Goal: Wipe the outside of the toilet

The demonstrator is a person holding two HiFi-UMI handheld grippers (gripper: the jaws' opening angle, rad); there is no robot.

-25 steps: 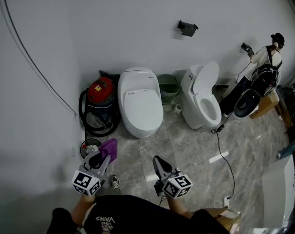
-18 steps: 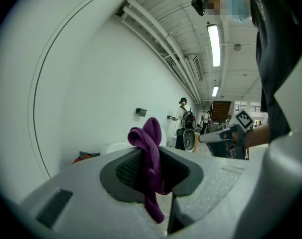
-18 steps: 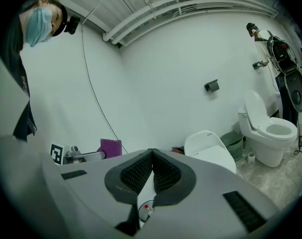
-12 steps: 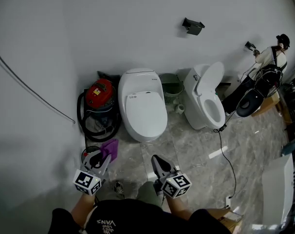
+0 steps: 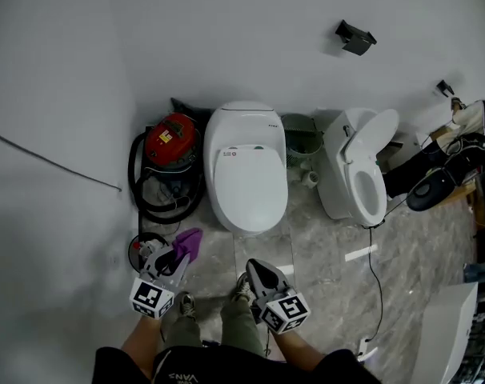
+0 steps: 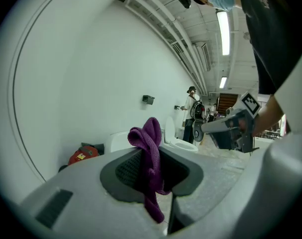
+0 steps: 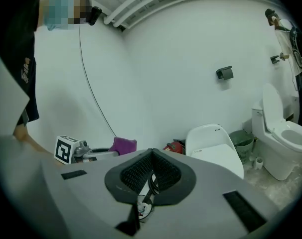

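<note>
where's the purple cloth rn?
Head view, lower left: the purple cloth is clamped in the left gripper, just in front of the red vacuum, left of the closed toilet.

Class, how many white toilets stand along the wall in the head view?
2. A white toilet with its lid closed stands at centre; a second white toilet, lid raised, stands to its right. None appears hidden.

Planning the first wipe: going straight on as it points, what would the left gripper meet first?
Probably the closed toilet, near its edge beside the red vacuum; depth is unclear, so the hose might come first.
</note>
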